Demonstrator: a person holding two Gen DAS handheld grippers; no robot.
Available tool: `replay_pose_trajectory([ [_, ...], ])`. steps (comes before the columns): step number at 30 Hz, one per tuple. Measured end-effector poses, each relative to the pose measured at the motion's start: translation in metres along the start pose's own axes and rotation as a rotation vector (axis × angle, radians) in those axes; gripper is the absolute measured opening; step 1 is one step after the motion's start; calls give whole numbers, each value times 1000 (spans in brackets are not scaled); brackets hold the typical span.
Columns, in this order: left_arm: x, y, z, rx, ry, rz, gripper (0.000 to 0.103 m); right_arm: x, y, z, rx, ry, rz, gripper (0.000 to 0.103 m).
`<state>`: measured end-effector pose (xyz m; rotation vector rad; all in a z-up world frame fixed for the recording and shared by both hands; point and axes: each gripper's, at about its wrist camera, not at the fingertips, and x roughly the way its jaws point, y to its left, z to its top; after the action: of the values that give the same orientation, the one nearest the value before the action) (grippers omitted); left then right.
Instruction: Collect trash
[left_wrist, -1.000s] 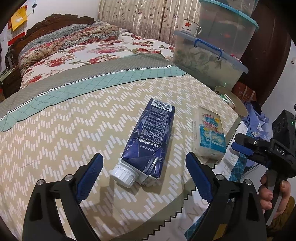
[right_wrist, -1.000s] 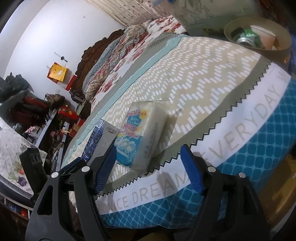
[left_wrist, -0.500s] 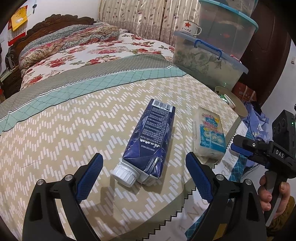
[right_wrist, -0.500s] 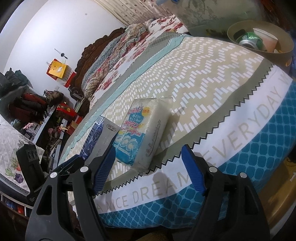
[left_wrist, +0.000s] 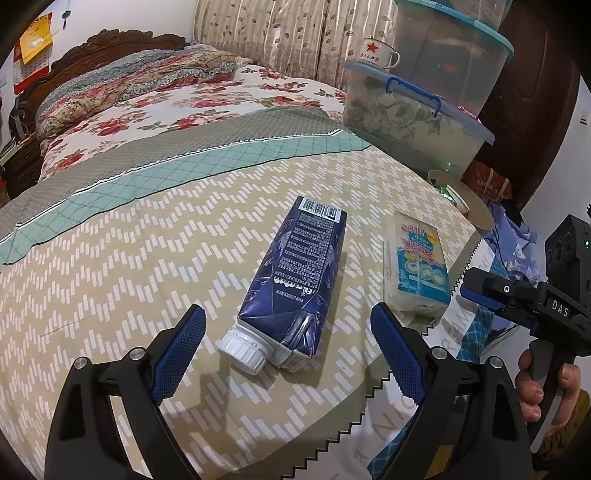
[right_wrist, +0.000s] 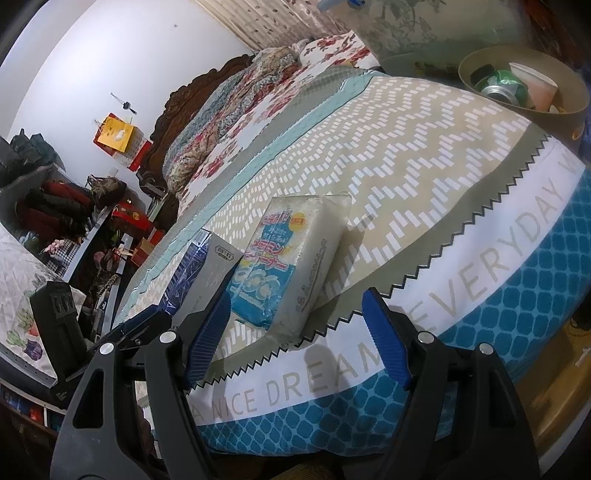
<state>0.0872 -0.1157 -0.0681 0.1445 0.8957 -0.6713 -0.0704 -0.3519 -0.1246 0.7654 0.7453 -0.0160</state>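
Left wrist view: dark blue carton (left_wrist: 295, 280) on the bed, just ahead between wide-open, empty left tongs (left_wrist: 288, 350).

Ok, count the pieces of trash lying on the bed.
2. The blue carton lies ahead of the left gripper; the white packet lies beside it near the bed's edge, before the right gripper.

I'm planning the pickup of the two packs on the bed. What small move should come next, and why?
Probably ease the open left gripper forward and down around the blue carton: it lies flat, capped end nearest, centred between the jaws, untouched.
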Motion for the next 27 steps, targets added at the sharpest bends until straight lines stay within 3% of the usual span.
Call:
replay_pose_trajectory([
  [7, 10, -7, 3, 20, 10, -4, 82, 12, 27, 2, -85, -22, -57, 93],
  [9, 15, -7, 4, 19, 24, -4, 62, 22, 35, 2, -118, -10, -79, 94],
  [11, 19, -4, 4, 8, 38, -6, 50, 30, 39, 3, -142, 3, -98, 95],
  [12, 19, -2, 4, -3, 39, -16, 50, 34, 42, 2, -157, 11, -111, 95],
  [16, 18, 3, 3, -26, 36, -28, 49, 49, 49, 1, -233, 21, -187, 93],
  [18, 15, 6, 3, -33, 30, -30, 49, 48, 47, 0, -264, 0, -220, 76],
  [23, 9, 10, 4, -53, 12, -47, 49, 38, 35, 0, -261, -41, -236, 72],
  [25, 10, 11, 5, -61, 10, -40, 58, 32, 29, 1, -251, -50, -236, 72],
  [26, 10, 11, 6, -64, 8, -39, 73, 31, 26, 2, -245, -50, -236, 75],
  [27, 10, 11, 6, -65, 1, -34, 80, 29, 21, 3, -234, -51, -237, 78],
])
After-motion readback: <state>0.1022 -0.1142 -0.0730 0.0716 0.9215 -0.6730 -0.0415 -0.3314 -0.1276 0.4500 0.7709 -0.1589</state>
